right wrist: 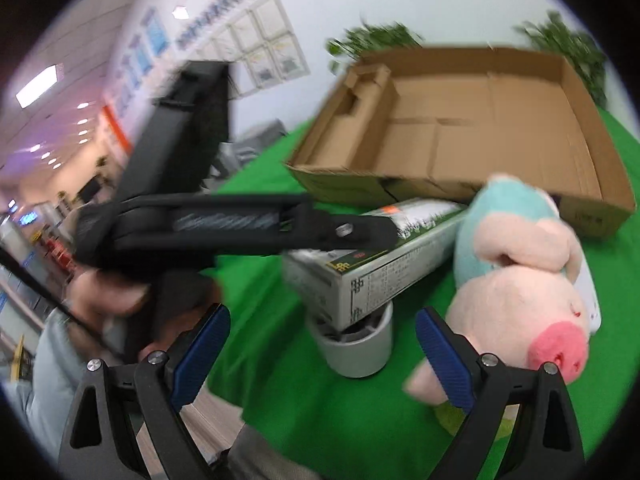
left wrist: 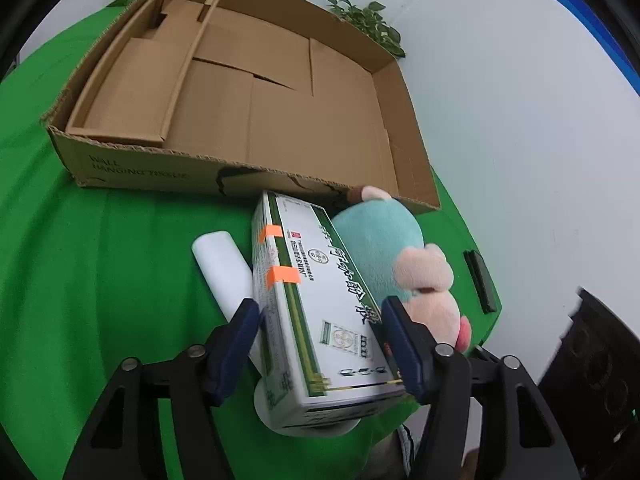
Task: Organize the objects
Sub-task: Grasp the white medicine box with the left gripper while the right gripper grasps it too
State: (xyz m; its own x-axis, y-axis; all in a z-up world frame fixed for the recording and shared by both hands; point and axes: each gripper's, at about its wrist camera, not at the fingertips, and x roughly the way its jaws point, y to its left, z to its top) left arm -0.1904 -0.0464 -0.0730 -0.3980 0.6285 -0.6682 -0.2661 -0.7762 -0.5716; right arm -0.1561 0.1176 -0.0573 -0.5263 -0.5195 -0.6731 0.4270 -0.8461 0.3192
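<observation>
A white and green medicine box [left wrist: 320, 316] lies with its near end propped on a white cup [right wrist: 356, 344] on the green cloth. My left gripper [left wrist: 320, 344] straddles the box with a blue pad close on each side; whether the pads press it is unclear. The box also shows in the right wrist view [right wrist: 376, 256], with the left gripper's arm [right wrist: 224, 220] above it. A plush pig [left wrist: 400, 256] in a teal shirt lies right of the box, also in the right wrist view [right wrist: 520, 276]. My right gripper [right wrist: 322, 354] is open and empty, near the cup.
A wide shallow cardboard tray [left wrist: 132, 168] sits behind the objects, with an inner divider on its left; it also shows in the right wrist view [right wrist: 592, 148]. A white roll [left wrist: 224, 268] lies left of the box. A dark flat bar [left wrist: 480, 280] lies near the cloth's right edge.
</observation>
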